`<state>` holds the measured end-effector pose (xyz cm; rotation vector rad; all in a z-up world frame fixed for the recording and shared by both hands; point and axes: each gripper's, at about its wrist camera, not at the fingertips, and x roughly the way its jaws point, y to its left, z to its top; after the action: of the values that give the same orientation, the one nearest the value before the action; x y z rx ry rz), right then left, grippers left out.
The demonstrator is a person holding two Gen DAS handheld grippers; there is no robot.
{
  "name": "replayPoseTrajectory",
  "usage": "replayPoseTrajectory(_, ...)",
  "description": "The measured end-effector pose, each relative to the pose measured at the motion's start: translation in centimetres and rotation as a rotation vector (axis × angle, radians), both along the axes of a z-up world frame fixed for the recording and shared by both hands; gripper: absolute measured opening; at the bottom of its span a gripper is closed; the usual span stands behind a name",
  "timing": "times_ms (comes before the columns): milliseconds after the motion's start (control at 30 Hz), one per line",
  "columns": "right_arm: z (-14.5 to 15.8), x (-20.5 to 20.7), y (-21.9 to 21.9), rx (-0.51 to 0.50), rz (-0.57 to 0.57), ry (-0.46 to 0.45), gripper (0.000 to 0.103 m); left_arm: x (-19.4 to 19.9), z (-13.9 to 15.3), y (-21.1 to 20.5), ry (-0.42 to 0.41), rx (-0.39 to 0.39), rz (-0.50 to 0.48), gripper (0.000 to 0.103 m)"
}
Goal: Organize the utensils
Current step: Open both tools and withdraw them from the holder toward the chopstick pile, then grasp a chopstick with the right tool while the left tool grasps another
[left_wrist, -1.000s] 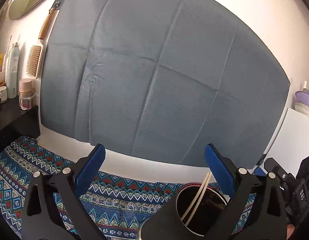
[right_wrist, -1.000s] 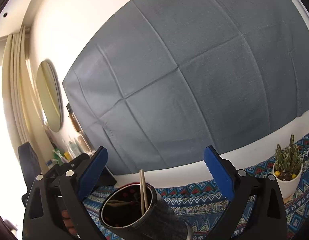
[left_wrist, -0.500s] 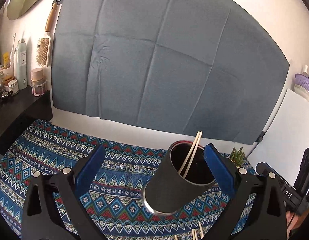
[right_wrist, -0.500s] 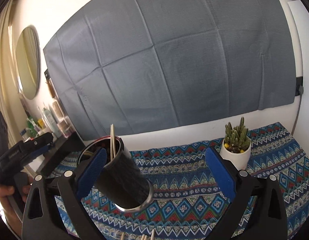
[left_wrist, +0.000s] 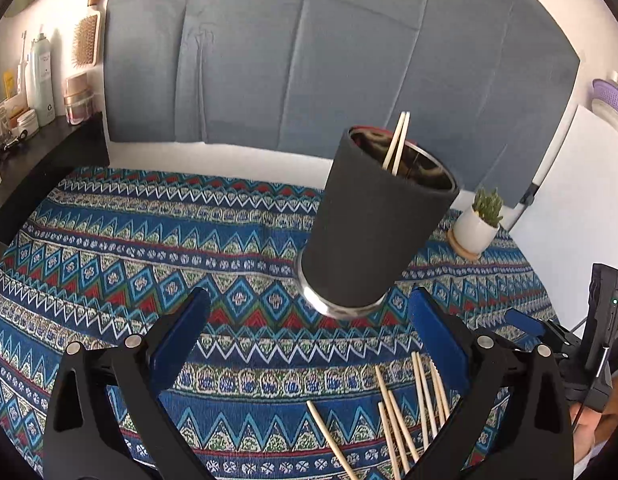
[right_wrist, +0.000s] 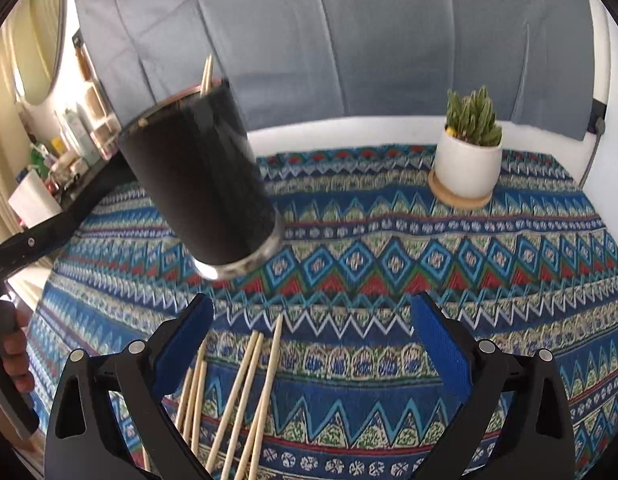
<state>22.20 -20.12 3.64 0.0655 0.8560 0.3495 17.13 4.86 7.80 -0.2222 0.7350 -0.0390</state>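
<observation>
**Black cup stands on the patterned cloth, both grippers spread wide**

A black cup (left_wrist: 379,236) with a metal base rim stands on the blue patterned tablecloth (left_wrist: 149,240), and two chopsticks (left_wrist: 397,142) stick up out of its mouth. The left gripper (left_wrist: 309,336) sits near the cup with its blue-padded jaws spread wide and nothing between them; the cup is ahead of the jaws, not touched by them. The right gripper (right_wrist: 311,340) is likewise spread wide and holds nothing. In its view the cup appears ahead and to the left, apart from the jaws.

Loose chopsticks (right_wrist: 245,392) lie on the cloth in a rough bundle near the front edge, partly under the right gripper's left finger (right_wrist: 181,344). A small cactus in a white pot (right_wrist: 467,160) stands on a wooden coaster toward the back right of the cloth, well apart from the cup. Grey-blue fabric (left_wrist: 329,48) hangs on the wall behind.
</observation>
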Motion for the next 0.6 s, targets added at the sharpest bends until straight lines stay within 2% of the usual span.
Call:
replayPoseTrajectory(233,-4.0,-0.1,-0.3,0.006,0.031,0.183,0.095,-0.7,-3.5,-0.5,0.089,0.02,-0.01,0.097)
replayPoseTrajectory(400,-5.1,-0.6,-0.2,-0.066,0.065,0.206,0.095,-1.0,-5.5,-1.5,0.156,0.063,-0.043,0.097)
replayPoseTrajectory(600,-5.5,-2.1,1.3,-0.193,0.112,0.175,0.095,-1.5,-7.1,-3.3,0.212,0.101,-0.122,0.097)
